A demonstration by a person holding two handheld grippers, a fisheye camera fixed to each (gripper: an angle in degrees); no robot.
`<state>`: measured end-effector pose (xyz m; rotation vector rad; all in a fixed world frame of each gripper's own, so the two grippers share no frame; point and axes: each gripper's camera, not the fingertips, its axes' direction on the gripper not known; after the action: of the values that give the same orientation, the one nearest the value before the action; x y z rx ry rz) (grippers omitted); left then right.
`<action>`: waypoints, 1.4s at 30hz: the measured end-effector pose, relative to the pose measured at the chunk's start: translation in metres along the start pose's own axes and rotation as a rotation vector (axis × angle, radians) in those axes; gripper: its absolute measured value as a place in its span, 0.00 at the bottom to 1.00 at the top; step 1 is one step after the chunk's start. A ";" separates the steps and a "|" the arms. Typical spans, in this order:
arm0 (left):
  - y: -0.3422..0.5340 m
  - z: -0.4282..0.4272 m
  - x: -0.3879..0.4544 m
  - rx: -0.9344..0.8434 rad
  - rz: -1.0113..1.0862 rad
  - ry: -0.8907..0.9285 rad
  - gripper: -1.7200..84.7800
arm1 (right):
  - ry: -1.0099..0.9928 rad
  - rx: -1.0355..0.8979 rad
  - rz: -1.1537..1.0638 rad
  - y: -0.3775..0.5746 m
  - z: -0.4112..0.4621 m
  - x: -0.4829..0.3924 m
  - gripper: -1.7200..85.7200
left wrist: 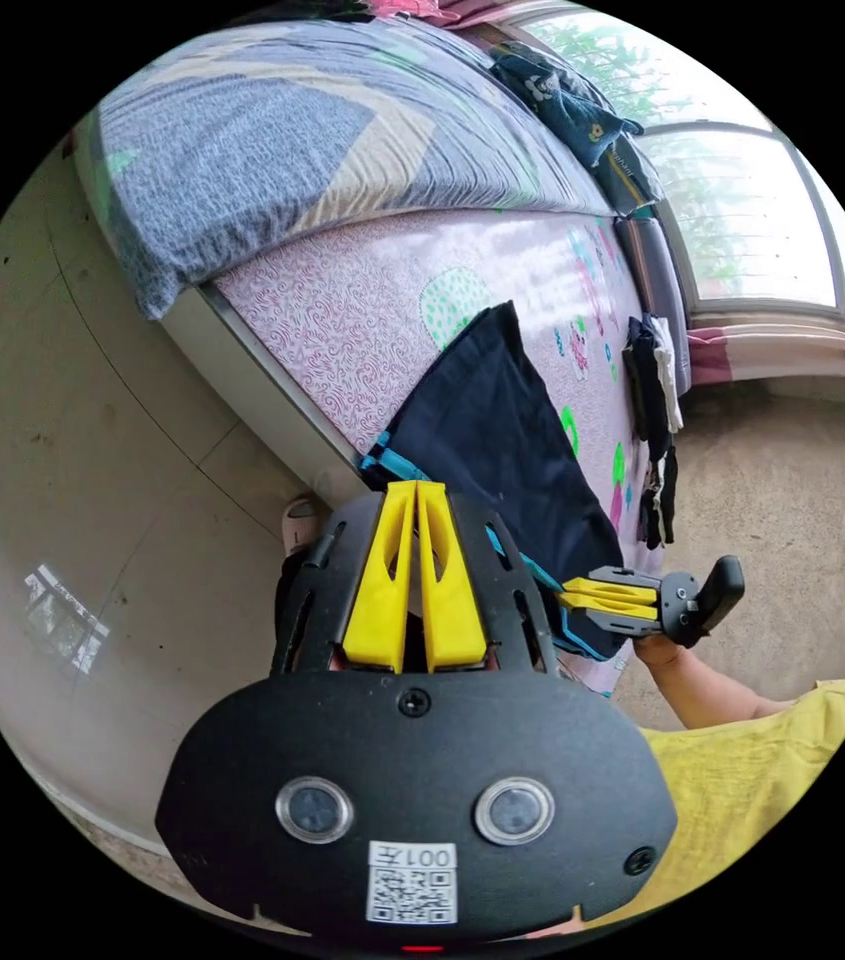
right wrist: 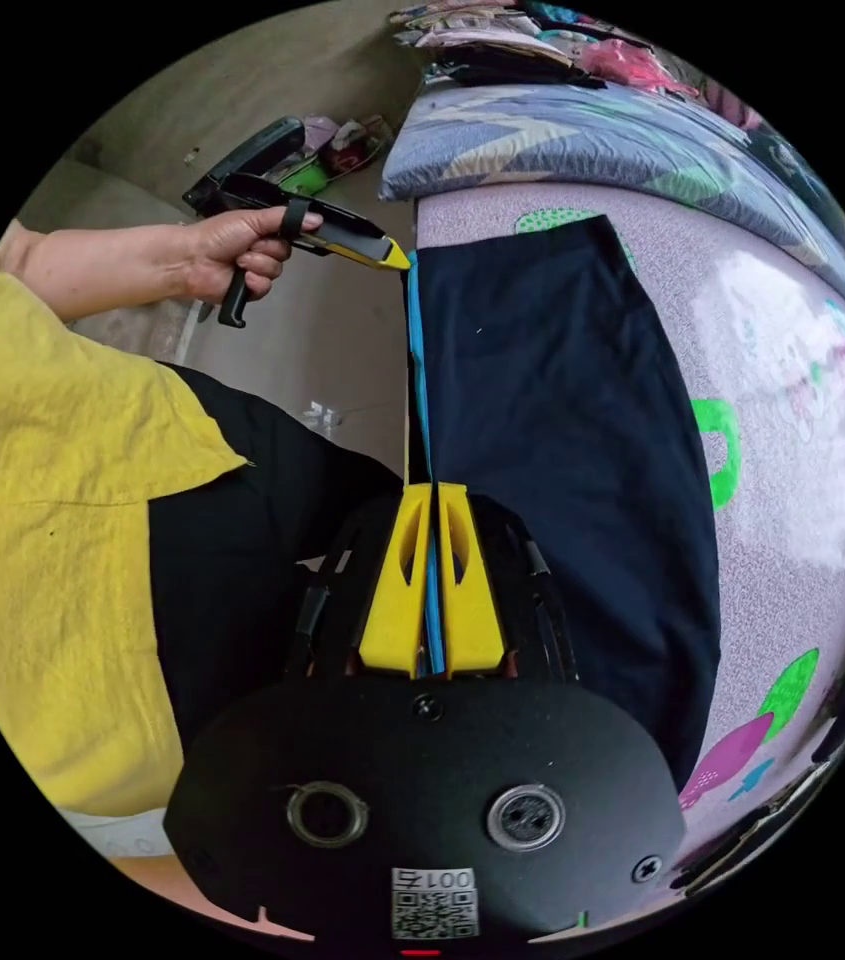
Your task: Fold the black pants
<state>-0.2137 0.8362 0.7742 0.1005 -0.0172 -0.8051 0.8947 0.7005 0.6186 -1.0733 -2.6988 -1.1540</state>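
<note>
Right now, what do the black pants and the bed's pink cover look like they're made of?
The black pants: soft matte fabric, probably knit, draping smoothly, with a blue stripe along the edge. The pink cover: looks like slick plastic or coated sheeting, since window light glares off it; printed pattern.

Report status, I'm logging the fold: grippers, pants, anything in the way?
Left gripper and right gripper shut on black pants edge. Pants flat on bed. Nothing in the way.

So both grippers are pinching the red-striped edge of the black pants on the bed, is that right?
Nearly. The stripe is blue, not red. In the right gripper view the right gripper and left gripper both pinch the blue-striped edge of the black pants lying on the bed.
</note>
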 end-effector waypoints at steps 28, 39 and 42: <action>0.089 0.118 0.272 -0.215 0.515 -0.099 0.00 | 0.053 0.091 0.857 0.274 -0.160 0.024 0.03; 0.234 0.282 0.479 -0.544 0.932 -0.122 0.00 | 0.074 0.009 0.524 0.285 -0.182 -0.030 0.03; 0.282 0.306 0.520 -0.534 1.132 -0.222 0.02 | 0.107 0.022 0.407 0.281 -0.191 -0.060 0.04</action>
<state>0.3334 0.6304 1.0938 -0.4766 -0.0612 0.3312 1.0636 0.6805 0.9190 -1.4235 -2.2595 -1.0685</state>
